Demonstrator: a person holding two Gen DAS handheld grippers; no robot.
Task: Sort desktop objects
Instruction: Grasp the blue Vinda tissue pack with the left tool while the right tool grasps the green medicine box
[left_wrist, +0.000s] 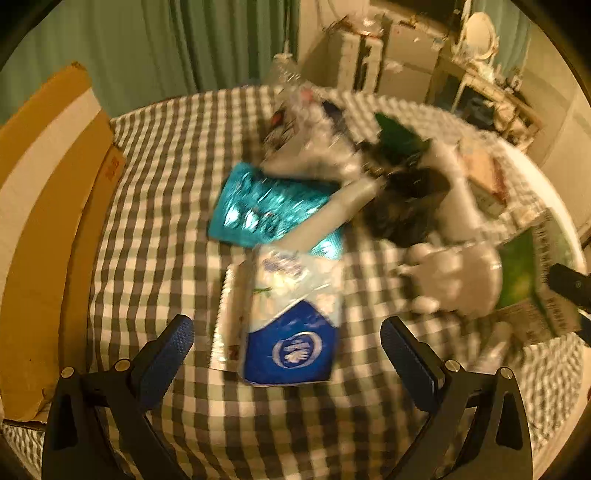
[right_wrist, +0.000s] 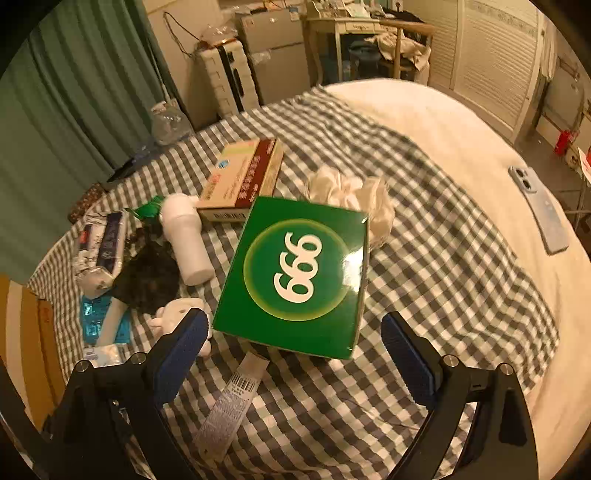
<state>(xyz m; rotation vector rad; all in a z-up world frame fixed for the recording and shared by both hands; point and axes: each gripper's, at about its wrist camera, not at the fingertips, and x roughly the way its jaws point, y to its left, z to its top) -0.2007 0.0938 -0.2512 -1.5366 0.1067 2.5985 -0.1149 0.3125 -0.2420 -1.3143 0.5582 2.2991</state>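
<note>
Covering bed: checked cloth (right_wrist: 424, 229), landmark for all entries.
- Cardboard carton (left_wrist: 48, 206): at cloth's left edge.
- Green box (right_wrist: 295, 273), white "666"/"999" on lid: cloth centre, tilted.
- Beige-and-maroon box (right_wrist: 243, 177): on cloth beyond green box.
- Blue-and-white tissue pack (left_wrist: 291, 317): on cloth, blurred.
- Teal foil pack (left_wrist: 266, 206): on cloth, beyond tissue pack.
- White bottle (right_wrist: 186, 240): lying on cloth, beside dark bundle (right_wrist: 147, 277).
- Phone (right_wrist: 539, 210): off cloth, on white sheet.
- Left gripper (left_wrist: 288, 347): jaws apart, empty, tissue pack between fingers.
- Right gripper (right_wrist: 295, 347): jaws apart, empty, near green box.
</note>
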